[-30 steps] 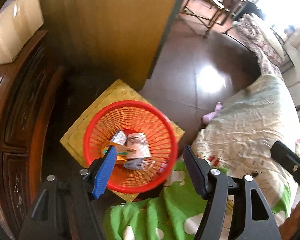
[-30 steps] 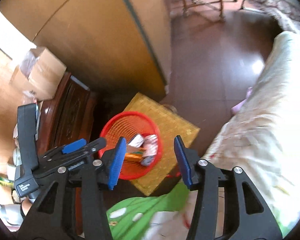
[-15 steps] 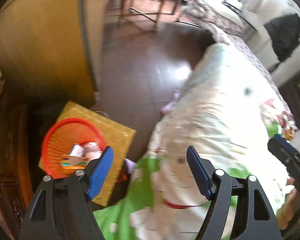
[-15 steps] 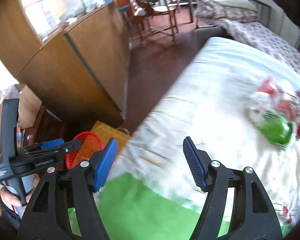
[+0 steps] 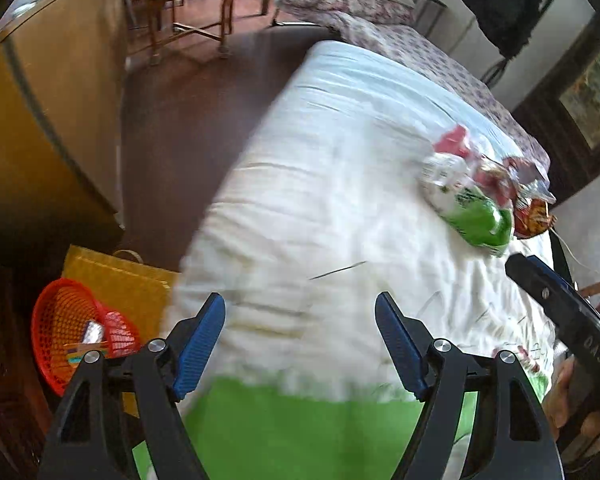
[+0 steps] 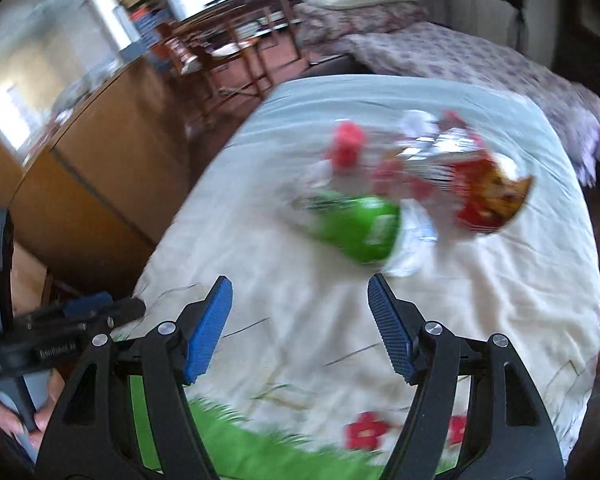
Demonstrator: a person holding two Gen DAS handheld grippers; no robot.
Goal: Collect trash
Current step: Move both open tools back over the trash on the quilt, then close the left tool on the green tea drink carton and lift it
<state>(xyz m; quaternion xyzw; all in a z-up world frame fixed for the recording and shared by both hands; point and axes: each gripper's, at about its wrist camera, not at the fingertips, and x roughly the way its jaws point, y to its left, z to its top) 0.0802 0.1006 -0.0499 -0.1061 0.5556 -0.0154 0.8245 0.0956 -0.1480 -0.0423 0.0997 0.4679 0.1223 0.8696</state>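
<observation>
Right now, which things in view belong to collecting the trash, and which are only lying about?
For the job:
- green snack bag
- red snack bag
- red wrapper
- red basket, already holding some trash
- left gripper and right gripper, both open and empty

Just there:
- bed quilt
- yellow mat
- wooden cabinet
- chair

My left wrist camera looking steeply down over the bed (image 5: 320, 184), my right one angled down beside it, both sharing the wrapper pile (image 6: 400, 192).
</observation>
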